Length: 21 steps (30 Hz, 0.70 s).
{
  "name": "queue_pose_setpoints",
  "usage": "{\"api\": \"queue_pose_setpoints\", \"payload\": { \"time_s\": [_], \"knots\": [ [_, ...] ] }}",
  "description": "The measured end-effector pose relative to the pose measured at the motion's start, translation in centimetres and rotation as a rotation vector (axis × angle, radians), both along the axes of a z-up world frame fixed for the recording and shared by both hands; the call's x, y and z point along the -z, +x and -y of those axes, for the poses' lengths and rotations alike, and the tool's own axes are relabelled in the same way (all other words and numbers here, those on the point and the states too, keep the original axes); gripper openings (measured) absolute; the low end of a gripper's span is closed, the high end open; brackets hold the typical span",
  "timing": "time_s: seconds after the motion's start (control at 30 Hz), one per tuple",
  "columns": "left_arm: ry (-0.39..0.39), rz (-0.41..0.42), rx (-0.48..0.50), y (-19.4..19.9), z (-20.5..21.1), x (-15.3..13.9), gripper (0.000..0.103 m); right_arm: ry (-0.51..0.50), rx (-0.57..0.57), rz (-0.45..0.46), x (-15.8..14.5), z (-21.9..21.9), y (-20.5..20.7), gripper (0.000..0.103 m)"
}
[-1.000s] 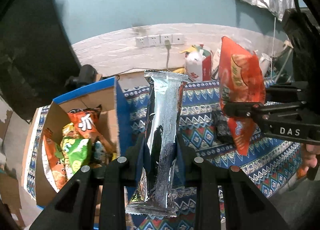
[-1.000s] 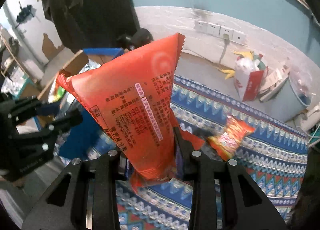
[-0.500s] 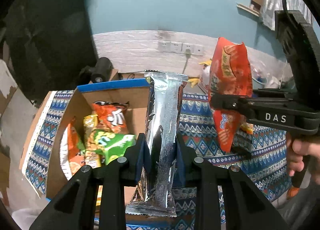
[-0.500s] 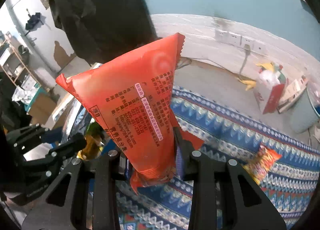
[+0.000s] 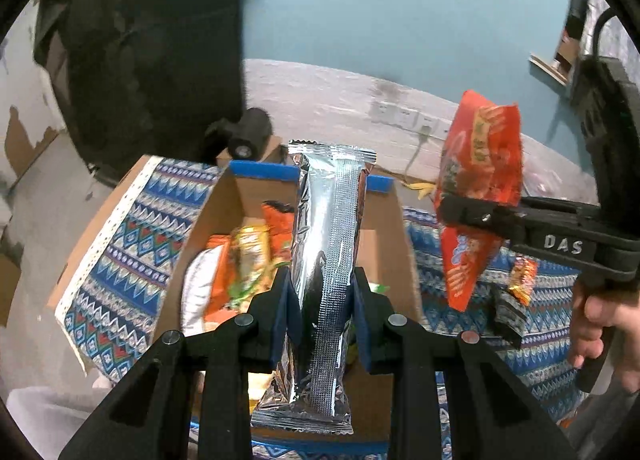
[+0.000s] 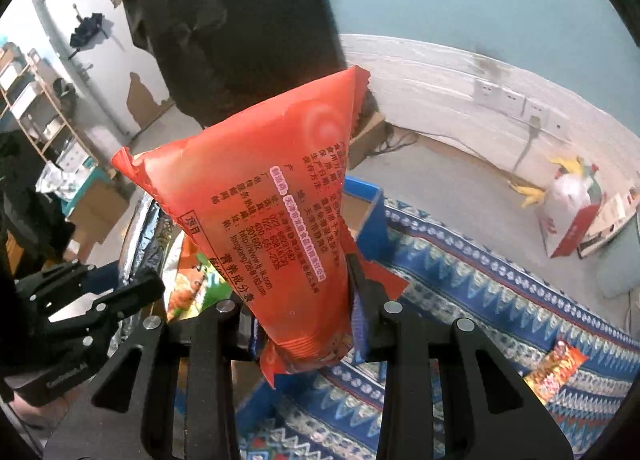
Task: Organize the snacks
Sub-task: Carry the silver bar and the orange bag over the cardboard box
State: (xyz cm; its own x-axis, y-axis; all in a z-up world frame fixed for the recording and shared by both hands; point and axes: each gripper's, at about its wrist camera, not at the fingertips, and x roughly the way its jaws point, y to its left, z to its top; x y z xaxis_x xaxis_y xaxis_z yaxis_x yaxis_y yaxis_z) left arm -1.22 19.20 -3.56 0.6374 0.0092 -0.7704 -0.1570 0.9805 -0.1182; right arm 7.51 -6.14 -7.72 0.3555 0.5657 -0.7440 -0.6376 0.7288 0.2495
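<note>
My left gripper is shut on a long silver foil snack pack and holds it upright above the open cardboard box, which holds several orange and green snack bags. My right gripper is shut on a red-orange snack bag, held upright just right of the box; it also shows in the left wrist view. The left gripper with the silver pack shows at the left of the right wrist view.
The box stands on a blue patterned cloth. A small orange snack packet lies on the cloth to the right, also seen in the left wrist view. A red and white bag stands on the floor by the wall.
Both grippers have moved left toward the box. The silver pack has gone from right of the box to above its inside, and the red-orange bag has come up to the box's right wall.
</note>
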Motion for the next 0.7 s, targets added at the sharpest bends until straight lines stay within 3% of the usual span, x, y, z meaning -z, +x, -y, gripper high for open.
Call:
{"api": "queue_pose_setpoints", "payload": {
  "time_s": [0.37, 0.43, 0.7],
  "knots": [
    [-0.045, -0.095, -0.082, 0.4, -3.8, 4.0, 0.031, -0.030, -0.055, -0.023, 0.6, -5.0, 0.6, 0.032],
    [-0.053, -0.103, -0.092, 0.4, -4.2, 4.3, 0.040, -0.040, -0.064, -0.017, 0.7, -5.7, 0.5, 0.032],
    [-0.069, -0.082, -0.126, 0.1, -5.0, 3.7, 0.055, -0.106, -0.090, -0.022, 2.1, -7.4, 0.9, 0.035]
  ]
}}
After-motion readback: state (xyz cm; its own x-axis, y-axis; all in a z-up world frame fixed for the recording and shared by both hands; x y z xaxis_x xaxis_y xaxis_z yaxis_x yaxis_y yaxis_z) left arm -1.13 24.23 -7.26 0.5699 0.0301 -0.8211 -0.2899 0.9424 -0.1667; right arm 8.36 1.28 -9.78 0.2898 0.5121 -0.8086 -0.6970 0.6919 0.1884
